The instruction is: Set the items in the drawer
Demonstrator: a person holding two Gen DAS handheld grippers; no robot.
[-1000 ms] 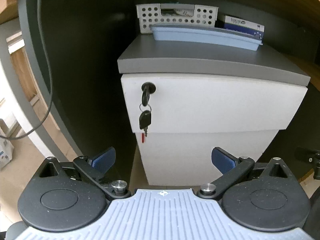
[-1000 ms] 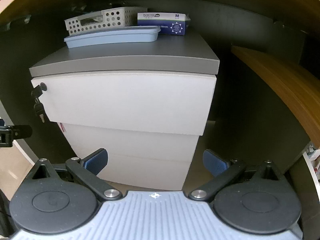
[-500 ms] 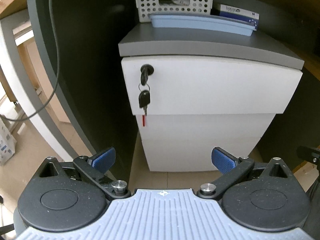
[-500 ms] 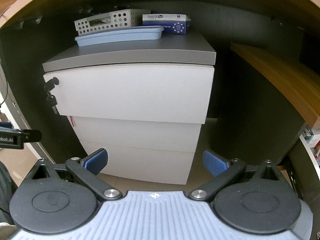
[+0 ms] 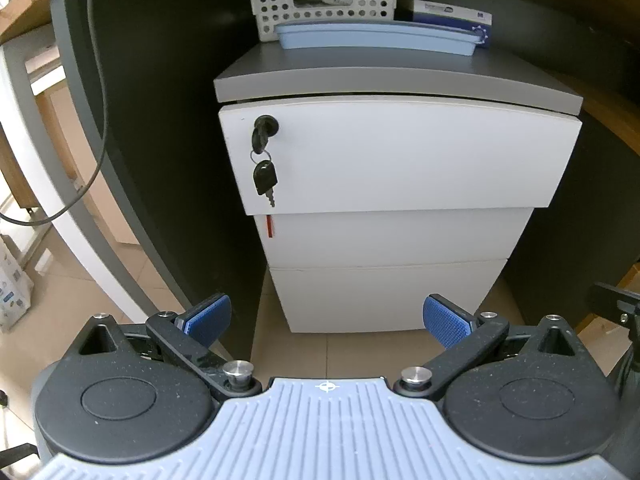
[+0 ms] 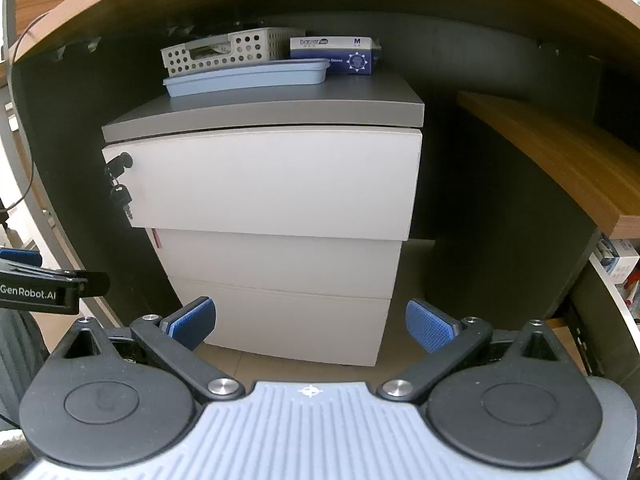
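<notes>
Setting: under a wooden desk, on a tiled floor, stands a white drawer cabinet (image 5: 384, 208) with a grey top and three drawer fronts, all closed.
Left side: a cable (image 5: 100, 92) hangs down beside the dark desk panel; a key (image 5: 264, 136) sits in the lock at the top drawer's left corner, with a second key dangling from it.
On top: a perforated white basket (image 5: 324, 6), a shallow blue tray (image 5: 376, 38) in front of it, and a glove box (image 6: 334, 54) to the right.
Left gripper (image 5: 326, 320): jaws spread wide, nothing held, well short of the cabinet.
Right gripper (image 6: 310, 322): likewise wide and empty, well short of the cabinet.
Step in hand: by my reckoning, opening a drawer comes first. The fronts show no handle, so I'd hook a finger under a front's lower lip, pull straight out, and steer clear of the keys.
Change since a second ago: both views now sit farther back and lower; all three fronts and the floor show, where the bottom was cut off.
</notes>
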